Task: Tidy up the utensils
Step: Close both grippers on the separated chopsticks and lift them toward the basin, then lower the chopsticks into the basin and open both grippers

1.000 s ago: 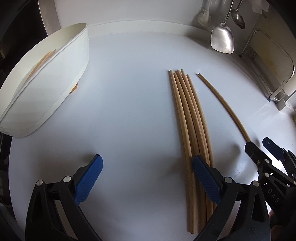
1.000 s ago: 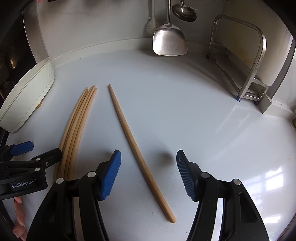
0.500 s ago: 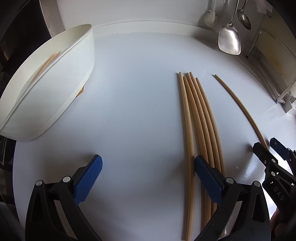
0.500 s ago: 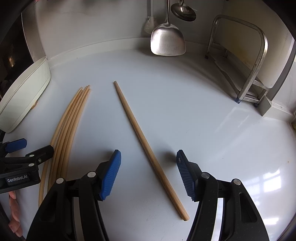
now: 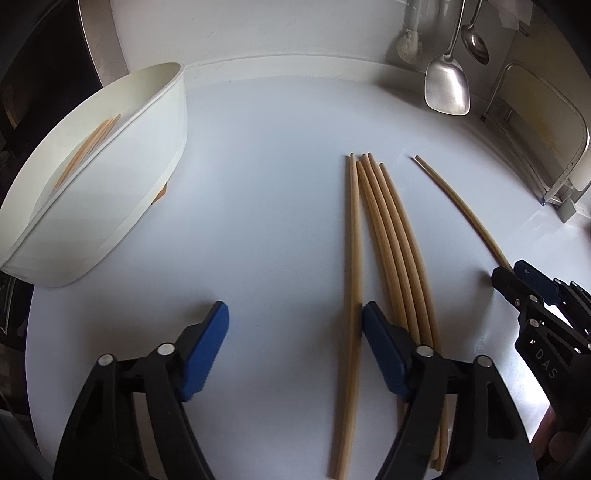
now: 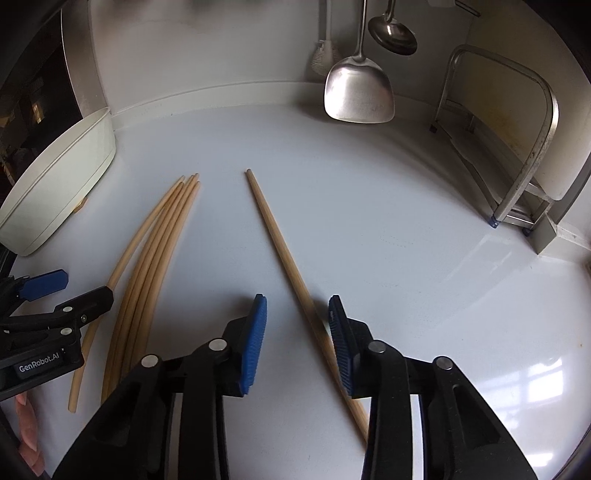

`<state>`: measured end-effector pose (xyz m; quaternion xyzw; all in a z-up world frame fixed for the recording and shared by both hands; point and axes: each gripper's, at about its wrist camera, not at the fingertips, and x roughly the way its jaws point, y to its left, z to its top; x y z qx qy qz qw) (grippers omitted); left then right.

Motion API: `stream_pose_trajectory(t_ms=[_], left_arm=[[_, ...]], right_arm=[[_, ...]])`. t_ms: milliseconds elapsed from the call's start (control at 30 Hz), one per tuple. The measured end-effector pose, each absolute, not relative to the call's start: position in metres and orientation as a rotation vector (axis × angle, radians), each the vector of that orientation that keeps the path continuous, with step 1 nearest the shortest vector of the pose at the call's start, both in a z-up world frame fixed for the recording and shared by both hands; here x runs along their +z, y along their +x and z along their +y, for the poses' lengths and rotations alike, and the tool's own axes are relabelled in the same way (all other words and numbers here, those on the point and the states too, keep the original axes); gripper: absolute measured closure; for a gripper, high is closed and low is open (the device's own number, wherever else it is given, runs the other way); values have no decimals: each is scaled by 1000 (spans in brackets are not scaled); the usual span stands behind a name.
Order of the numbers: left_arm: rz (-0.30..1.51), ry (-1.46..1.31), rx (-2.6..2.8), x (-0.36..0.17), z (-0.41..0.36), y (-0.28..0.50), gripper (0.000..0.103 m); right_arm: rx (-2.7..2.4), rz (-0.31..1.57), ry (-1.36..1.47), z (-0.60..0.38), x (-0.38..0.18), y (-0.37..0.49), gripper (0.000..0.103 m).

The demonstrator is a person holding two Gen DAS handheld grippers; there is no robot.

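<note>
- Right gripper (image 6: pixel 297 339): jaws have just been closing and now stand partly spread, straddling the lone chopstick (image 6: pixel 284 254). The stick runs between the blue pads and looks to sit right against the right-hand pad, but the left pad is clearly off it, so it's not pinched yet.
- Left gripper (image 5: pixel 295 347): jaws have also just been closing, still fairly wide. One chopstick, the split-off chopstick (image 5: pixel 354 258), lies between the pads, just beside the right-hand pad; can't tell if it actually touches. The left pad is well apart from it, so no grip.
- The other four chopsticks (image 5: pixel 391 243) lie in a tight fan just outside the left gripper's right-hand jaw, partly hidden under it at the near end.
- Everything sits flat on the white counter (image 6: pixel 369 206), thin ends pointing toward the back wall.
- The lone chopstick is near the bunch but apart from it, angled a bit.
- White tub (image 5: pixel 122 184) sits off to the left of the counter, with a few more chopsticks inside.
- At the back a steel spatula (image 6: pixel 358 92) and a ladle (image 6: pixel 393 31) hang on the wall, with a metal rack (image 6: pixel 524 147) over on the right.
- Fingertips of the person show at the frame edge behind each gripper.
</note>
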<state>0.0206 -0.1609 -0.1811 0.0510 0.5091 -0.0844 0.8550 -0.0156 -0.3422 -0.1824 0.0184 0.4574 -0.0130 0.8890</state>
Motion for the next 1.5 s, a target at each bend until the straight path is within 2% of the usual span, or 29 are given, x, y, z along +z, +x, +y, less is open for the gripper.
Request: stream_pose_trajectory(t_ms=[67, 100, 133, 167, 200, 567, 900, 1200, 1500], left_arm=[[1073, 111, -191, -178, -164, 19, 54], [1074, 112, -197, -177, -165, 18, 60], [1076, 113, -204, -176, -166, 17, 71], [1080, 110, -213, -175, -165, 16, 86], [1086, 102, -224, -175, -165, 16, 94], [1134, 12, -287, -166, -153, 4, 96], [1058, -38, -258, -76, -124, -5, 96], [978, -74, -179, -17, -31, 17, 96], [979, -65, -161, -19, 76, 90, 96]], right_arm=[[-12, 952, 32, -337, -181, -16, 82], [-6, 952, 26, -335, -181, -16, 90], [-4, 951, 19, -332, -181, -16, 96], [-2, 951, 11, -331, -181, -16, 96], [1, 951, 4, -330, -180, -16, 96], [24, 947, 98, -334, -167, -28, 97], [74, 886, 169, -326, -96, -39, 97], [179, 828, 144, -252, -32, -10, 97], [251, 839, 165, -128, -21, 62, 97]])
